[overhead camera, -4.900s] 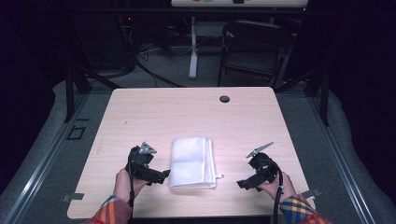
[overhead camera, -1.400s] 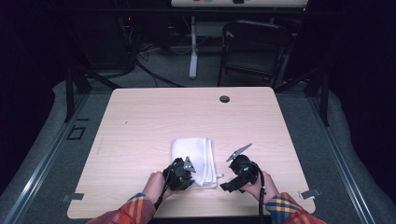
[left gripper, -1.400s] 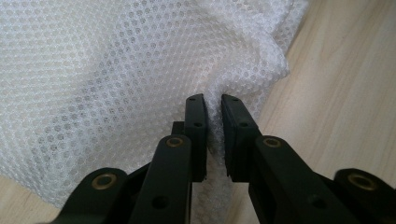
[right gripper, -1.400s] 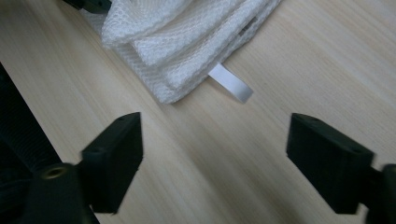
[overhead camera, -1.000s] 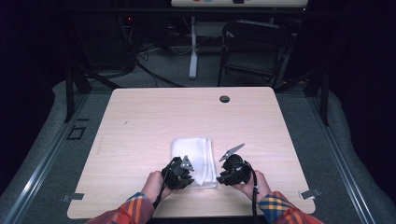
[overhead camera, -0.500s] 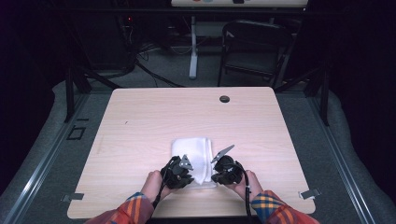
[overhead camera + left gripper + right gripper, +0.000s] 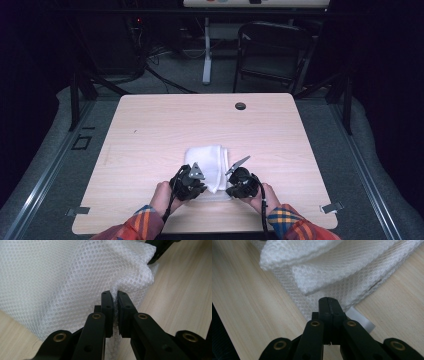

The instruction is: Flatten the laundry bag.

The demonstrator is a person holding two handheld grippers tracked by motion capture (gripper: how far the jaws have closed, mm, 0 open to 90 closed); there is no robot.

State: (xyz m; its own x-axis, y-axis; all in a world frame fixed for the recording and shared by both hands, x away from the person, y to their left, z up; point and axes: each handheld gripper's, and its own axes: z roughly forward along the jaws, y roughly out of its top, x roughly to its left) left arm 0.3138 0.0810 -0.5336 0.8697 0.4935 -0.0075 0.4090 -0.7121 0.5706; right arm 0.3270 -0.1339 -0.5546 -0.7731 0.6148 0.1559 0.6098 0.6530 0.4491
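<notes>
The left gripper point(image 7: 115, 312) has its fingers clamped on a pinch of the white mesh cloth point(image 7: 65, 277), which rises in a fold just beyond them. The right gripper point(image 7: 329, 312) has just closed; its fingers are pressed together at the cloth's near corner, beside a small white tag point(image 7: 359, 320). Farther out, the folded cloth lies on the wooden table point(image 7: 165, 125).

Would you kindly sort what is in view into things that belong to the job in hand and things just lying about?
In the job:
white mesh cloth
left gripper, shut on the cloth
right gripper, shut on the cloth's edge

Lying about:
folding chair
table's cable hole
</notes>
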